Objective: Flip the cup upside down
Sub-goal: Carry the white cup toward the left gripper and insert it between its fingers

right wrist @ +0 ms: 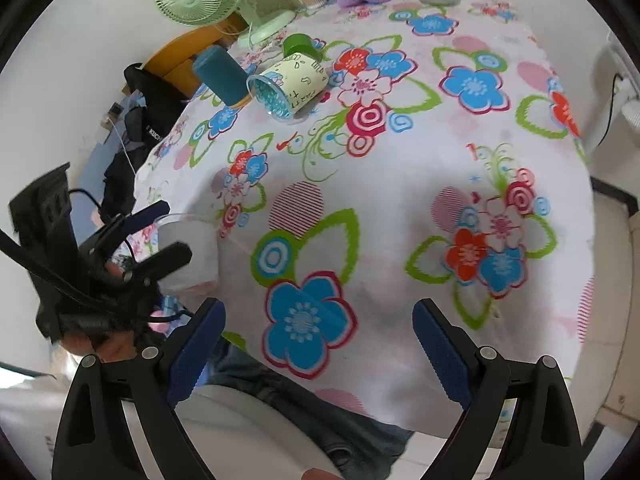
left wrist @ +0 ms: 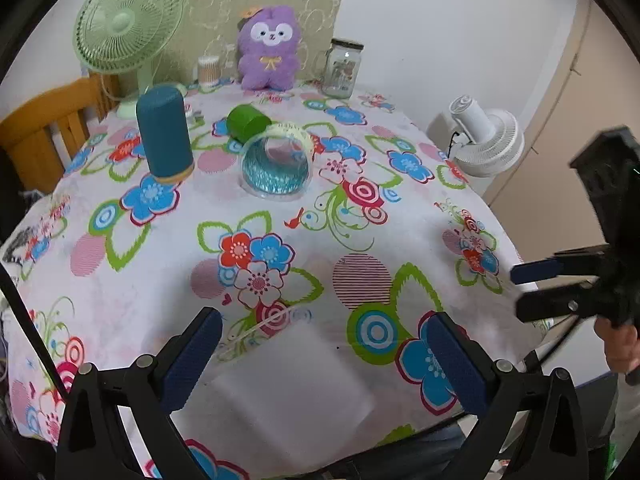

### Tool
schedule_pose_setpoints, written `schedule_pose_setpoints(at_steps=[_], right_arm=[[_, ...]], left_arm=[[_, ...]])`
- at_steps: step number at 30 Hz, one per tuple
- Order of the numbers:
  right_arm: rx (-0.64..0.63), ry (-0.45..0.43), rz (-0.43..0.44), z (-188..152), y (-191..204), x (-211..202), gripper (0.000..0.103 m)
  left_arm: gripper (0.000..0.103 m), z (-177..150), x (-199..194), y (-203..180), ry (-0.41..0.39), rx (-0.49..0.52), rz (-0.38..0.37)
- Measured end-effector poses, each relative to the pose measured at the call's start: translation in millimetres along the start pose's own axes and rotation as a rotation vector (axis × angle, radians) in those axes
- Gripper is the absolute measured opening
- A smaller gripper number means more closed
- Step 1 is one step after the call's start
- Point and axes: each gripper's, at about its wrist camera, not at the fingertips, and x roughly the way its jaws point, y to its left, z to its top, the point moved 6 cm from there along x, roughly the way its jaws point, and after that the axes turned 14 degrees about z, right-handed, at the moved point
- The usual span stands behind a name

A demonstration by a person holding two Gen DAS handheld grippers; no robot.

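Observation:
A frosted translucent cup (left wrist: pixel 294 376) stands on the flowered tablecloth (left wrist: pixel 320 240) at the near edge, between the fingers of my left gripper (left wrist: pixel 324 360). The jaws are spread wide on either side of it and do not touch it. In the right wrist view the same cup (right wrist: pixel 190 250) sits upright between the left gripper's fingers (right wrist: pixel 168 258), its rim up. My right gripper (right wrist: pixel 320 352) is open and empty over the table's near edge. It also shows in the left wrist view (left wrist: pixel 536 284) at the right.
A cream paper cup (left wrist: pixel 276 160) with a blue inside lies on its side mid-table, a green cup (left wrist: pixel 247 122) behind it. A tall teal cylinder (left wrist: pixel 164 136) stands to the left. A green fan (left wrist: pixel 126 28), purple plush (left wrist: pixel 269 46) and glass jar (left wrist: pixel 342 68) stand at the back.

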Motion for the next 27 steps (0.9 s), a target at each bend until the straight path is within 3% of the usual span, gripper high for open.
schedule_pose_setpoints(at_steps=[9,18,27], right_arm=[[0.019,-0.012,0.012,-8,-19,1,0.096],[-0.04,-0.028,0.007,-9,-14,0,0.096],[-0.019,-0.03,0.026,-11,-24,2,0.096]], left_arm=[[0.103,-11,15,7,0.09,-0.124,0.018],[0.103,-24,17,12,0.175,-0.153,0.033],[0.103,-44,21,11,0.264,-0.216,0.049]])
